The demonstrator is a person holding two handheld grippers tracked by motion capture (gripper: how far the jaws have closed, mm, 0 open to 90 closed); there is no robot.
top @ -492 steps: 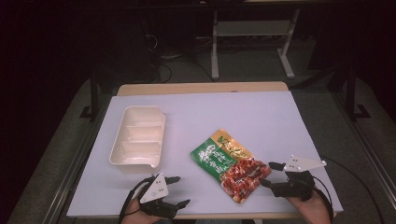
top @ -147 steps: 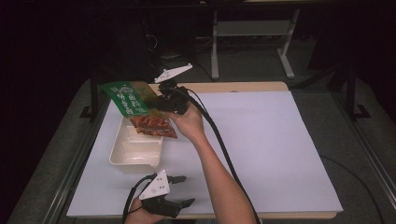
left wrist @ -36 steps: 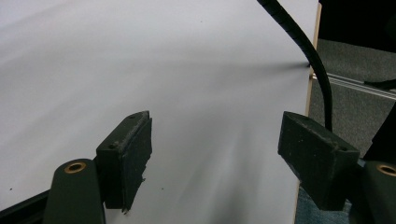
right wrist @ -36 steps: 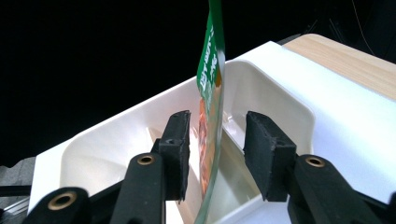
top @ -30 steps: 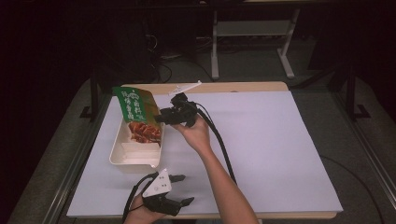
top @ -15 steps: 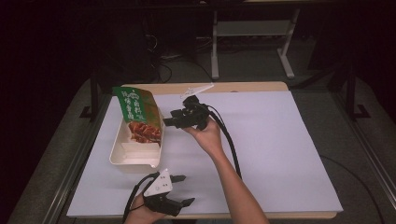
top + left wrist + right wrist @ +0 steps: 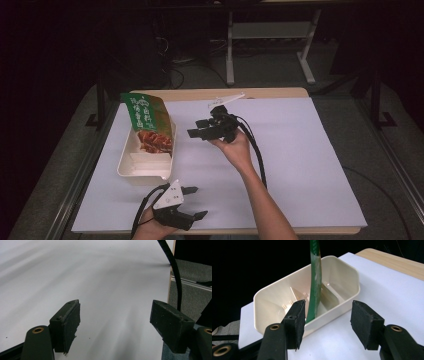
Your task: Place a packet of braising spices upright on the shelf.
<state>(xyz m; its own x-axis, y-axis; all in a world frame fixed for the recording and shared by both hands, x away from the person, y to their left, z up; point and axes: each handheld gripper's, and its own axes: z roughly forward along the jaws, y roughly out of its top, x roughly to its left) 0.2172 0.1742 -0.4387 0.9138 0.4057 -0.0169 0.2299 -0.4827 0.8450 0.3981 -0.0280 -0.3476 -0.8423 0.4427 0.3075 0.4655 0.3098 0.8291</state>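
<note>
A green and red snack packet (image 7: 148, 124) stands on end in the cream divided tray (image 7: 145, 165) at the table's left, leaning against the tray's far wall. From the right gripper view the packet (image 7: 315, 280) appears edge-on inside the tray (image 7: 274, 297). My right gripper (image 7: 199, 133) hovers open just right of the tray, jaws pointing at it and apart from the packet. My left gripper (image 7: 194, 202) rests open near the front edge, with bare table between its fingers (image 7: 67, 325).
The white table cover (image 7: 300, 165) stretches wide to the right of the tray. A wooden table edge (image 7: 225, 94) runs along the back. Dark floor and a metal stand (image 7: 270, 35) lie beyond. A black cable (image 7: 175, 272) trails past the table's side.
My right gripper let go of the packet, which now stands in the tray, and has drawn back to the right. The left gripper has stayed put.
</note>
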